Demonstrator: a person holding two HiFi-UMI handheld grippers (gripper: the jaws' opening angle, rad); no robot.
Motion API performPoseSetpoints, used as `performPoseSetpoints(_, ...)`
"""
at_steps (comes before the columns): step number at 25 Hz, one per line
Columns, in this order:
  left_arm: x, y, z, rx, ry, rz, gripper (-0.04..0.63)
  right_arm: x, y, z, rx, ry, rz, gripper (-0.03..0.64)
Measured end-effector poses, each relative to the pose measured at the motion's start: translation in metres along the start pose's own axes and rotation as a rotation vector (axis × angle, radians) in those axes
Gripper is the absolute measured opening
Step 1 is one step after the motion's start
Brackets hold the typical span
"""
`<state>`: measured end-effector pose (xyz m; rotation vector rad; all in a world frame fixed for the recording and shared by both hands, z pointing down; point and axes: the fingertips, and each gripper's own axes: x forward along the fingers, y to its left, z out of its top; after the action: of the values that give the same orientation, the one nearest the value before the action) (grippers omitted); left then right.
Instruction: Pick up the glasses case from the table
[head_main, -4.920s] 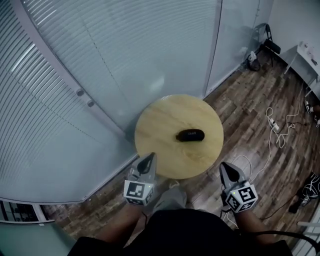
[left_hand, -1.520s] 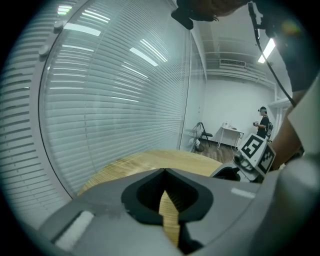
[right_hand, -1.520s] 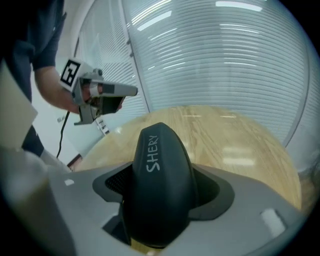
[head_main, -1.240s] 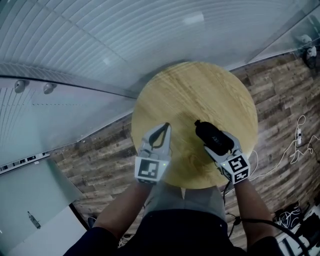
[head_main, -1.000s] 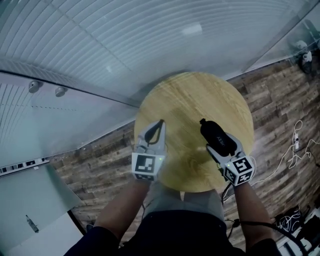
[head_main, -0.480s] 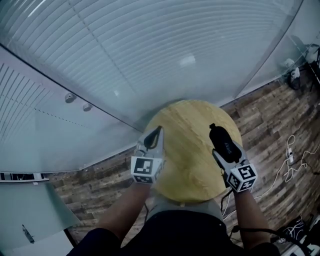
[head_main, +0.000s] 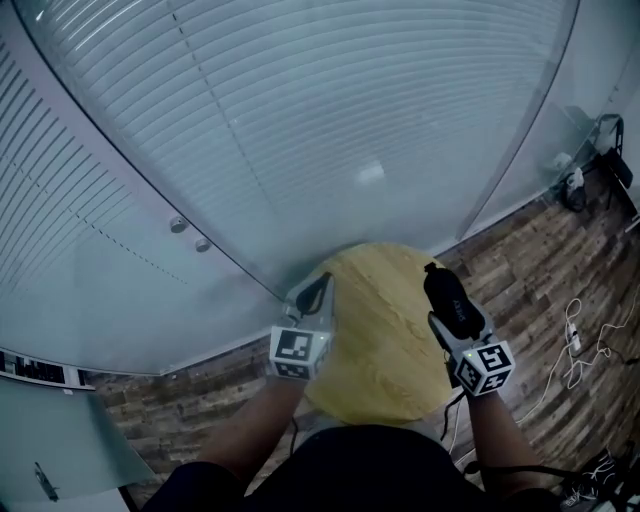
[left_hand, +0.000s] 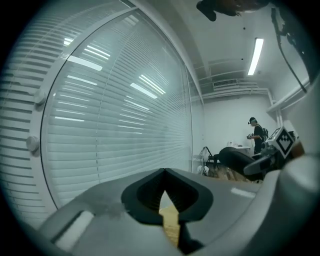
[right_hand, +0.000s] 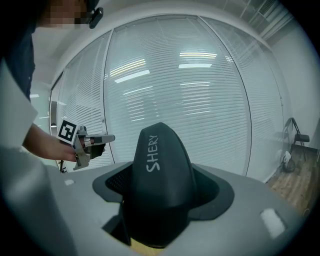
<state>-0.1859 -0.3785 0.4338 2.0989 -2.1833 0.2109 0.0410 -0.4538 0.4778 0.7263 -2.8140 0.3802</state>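
Note:
The black glasses case (head_main: 450, 297) with white lettering is off the round wooden table (head_main: 385, 345), gripped between the jaws of my right gripper (head_main: 455, 318). In the right gripper view the case (right_hand: 157, 175) stands on end, filling my right gripper (right_hand: 159, 200), pointing toward the blinds. My left gripper (head_main: 321, 284) hangs above the table's left edge, shut and holding nothing. Its jaws meet at the tips in the left gripper view (left_hand: 164, 172). That view also has the case (left_hand: 236, 159) at the right.
A glass wall with white blinds (head_main: 300, 130) curves close behind the table. Wood-plank floor (head_main: 540, 260) carries cables (head_main: 585, 340) at the right. A folding chair (head_main: 612, 150) stands at the far right. A person (left_hand: 256, 134) stands far back in the room.
Both grippers have risen together; the case, gripped in the right one, has come well up from the tabletop. The table looks smaller and lower in the head view.

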Motion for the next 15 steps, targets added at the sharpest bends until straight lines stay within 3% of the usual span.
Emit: performPoseSetpoints(15,-0.019,-0.011,0.041,0.031,-0.061,-0.039,0.003,-0.013,0.021,0.029,-0.043,-0.075,-0.002,0.351)
